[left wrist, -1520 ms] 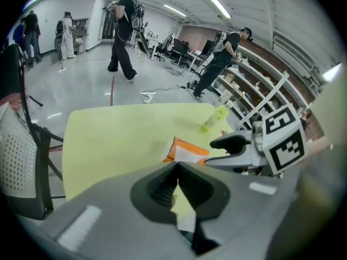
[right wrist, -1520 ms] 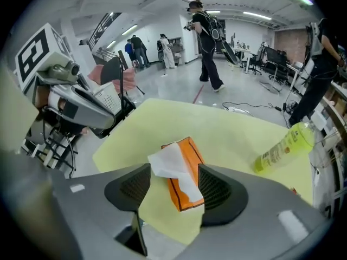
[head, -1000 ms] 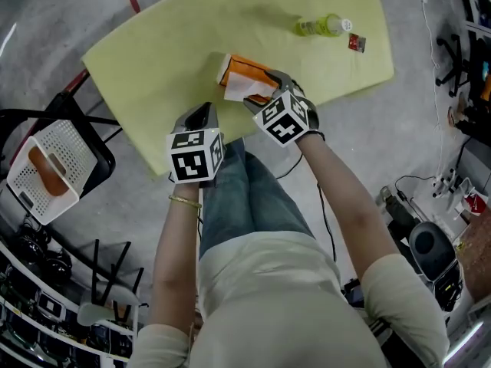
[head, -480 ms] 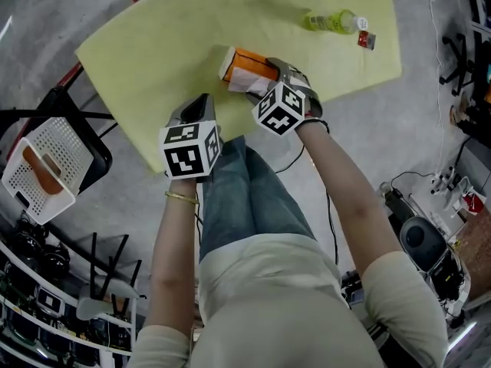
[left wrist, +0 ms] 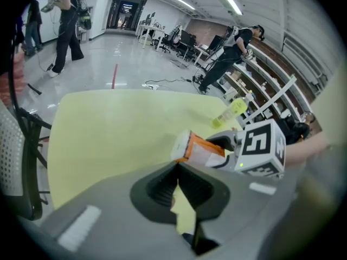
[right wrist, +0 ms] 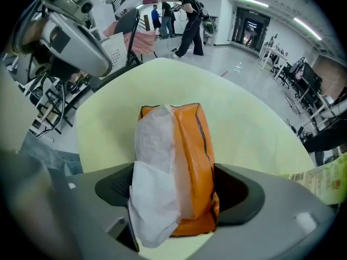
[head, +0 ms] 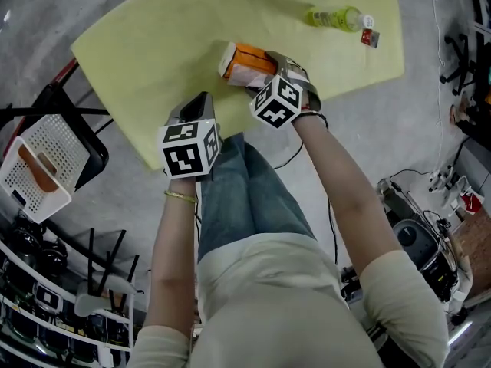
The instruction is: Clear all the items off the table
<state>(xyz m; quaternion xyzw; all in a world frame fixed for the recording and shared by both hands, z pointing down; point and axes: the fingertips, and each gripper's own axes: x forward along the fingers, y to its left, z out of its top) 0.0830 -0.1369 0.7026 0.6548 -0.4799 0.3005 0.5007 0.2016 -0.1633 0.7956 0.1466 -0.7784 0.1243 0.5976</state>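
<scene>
The counter [head: 153, 44] is open across its left half. A tissue pack [head: 242, 61] blocks the middle, and a bottle [head: 335, 18] and small packet [head: 370, 38] block the far right.

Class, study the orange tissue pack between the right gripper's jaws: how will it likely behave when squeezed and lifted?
The orange tissue pack will probably squash rather than resist, as its wrapper looks soft and rounded. Being tissues, it is likely light for its size. The loose white tissue hanging from it may flop or pull free when lifted.
</scene>
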